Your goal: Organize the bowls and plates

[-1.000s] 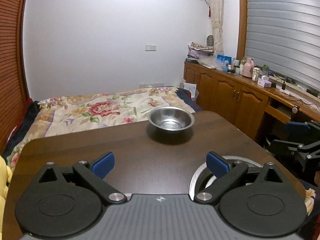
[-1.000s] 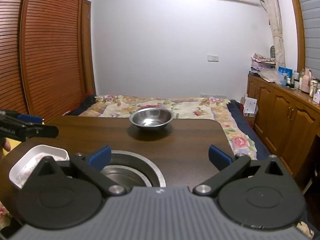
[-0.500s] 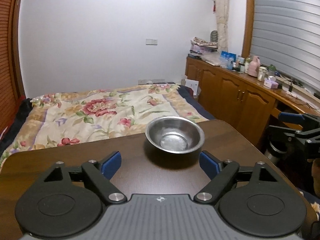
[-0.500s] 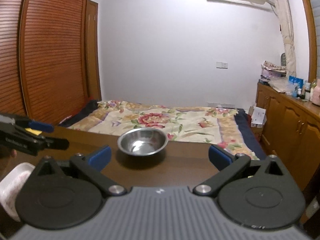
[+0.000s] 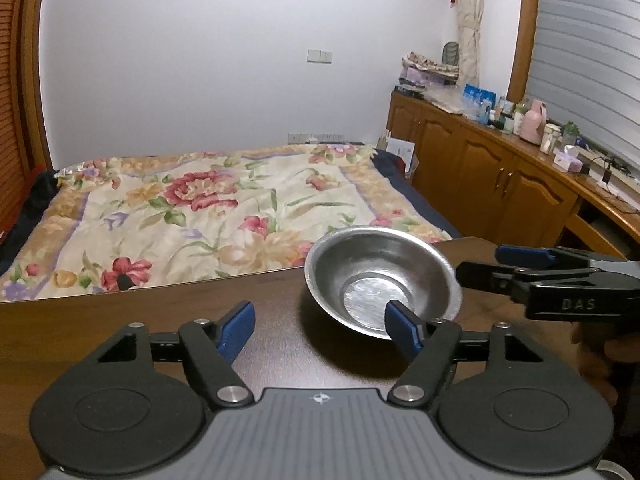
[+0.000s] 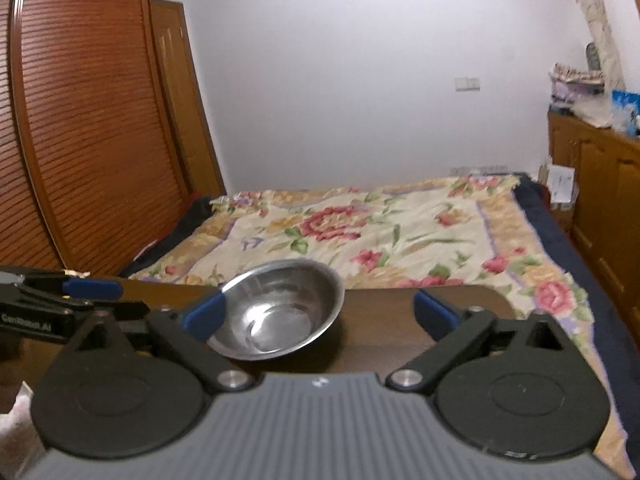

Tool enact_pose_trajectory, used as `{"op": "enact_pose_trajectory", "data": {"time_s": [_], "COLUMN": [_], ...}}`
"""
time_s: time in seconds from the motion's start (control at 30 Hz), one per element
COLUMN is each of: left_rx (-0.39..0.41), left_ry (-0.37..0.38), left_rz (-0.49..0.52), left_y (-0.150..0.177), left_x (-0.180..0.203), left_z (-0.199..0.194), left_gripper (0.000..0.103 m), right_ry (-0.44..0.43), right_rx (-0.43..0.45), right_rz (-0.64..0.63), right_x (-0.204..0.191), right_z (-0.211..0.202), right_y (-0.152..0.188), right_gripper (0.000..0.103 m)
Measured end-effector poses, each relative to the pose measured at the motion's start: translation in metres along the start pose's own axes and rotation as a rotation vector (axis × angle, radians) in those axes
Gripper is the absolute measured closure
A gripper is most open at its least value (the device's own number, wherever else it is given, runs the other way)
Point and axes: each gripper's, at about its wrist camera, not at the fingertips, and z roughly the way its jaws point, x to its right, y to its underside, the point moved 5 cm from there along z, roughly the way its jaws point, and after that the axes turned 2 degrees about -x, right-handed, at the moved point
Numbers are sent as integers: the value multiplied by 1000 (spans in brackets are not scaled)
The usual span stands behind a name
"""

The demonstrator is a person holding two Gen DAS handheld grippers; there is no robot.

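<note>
1. The bowl [image 5: 382,280] is shiny silver metal, with a brighter patch at its bottom.
2. The table [image 5: 120,320] is dark brown wood.
3. The left gripper [image 5: 320,326] is black, with blue fingers [image 5: 238,326] and a ribbed grey body.
4. The right gripper [image 6: 320,314] is coloured the same.
5. The bedspread [image 5: 208,208] is cream with red and pink flowers, green leaves and a tan border.
6. The far wall [image 5: 220,60] is white.
7. The slatted doors [image 6: 92,120] on the left are reddish brown.
8. The cabinets [image 5: 500,176] on the right are honey brown.
</note>
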Motion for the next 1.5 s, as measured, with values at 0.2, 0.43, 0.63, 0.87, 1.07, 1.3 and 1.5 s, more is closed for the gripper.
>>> {"op": "enact_pose_trajectory", "data": {"time_s": [0.2,0.43,0.63,0.87,1.07,1.3,1.5], "left_rx": [-21,-41,-65,-83,-89,-92,-94], "left_ry": [11,12,16,30,41,47,45], "left_rz": [2,27,13,-3,-2,0,8], "left_y": [-2,-4,-2,-1,0,0,0], "left_x": [2,4,4,7,9,10,12], "left_z": [21,35,45,51,51,51,49], "left_gripper": [35,38,45,50,64,75,75], "right_ry": [-31,-49,-79,-108,-125,-137,-132], "right_rx": [-47,-61,-78,-109,-116,-115,-115], "right_rz": [32,48,57,76,103,93,79], "right_x": [2,1,-1,0,4,2,1], "right_z": [22,31,36,40,41,41,41], "right_y": [6,7,9,11,13,13,15], "right_gripper": [22,37,51,59,67,74,77]}}
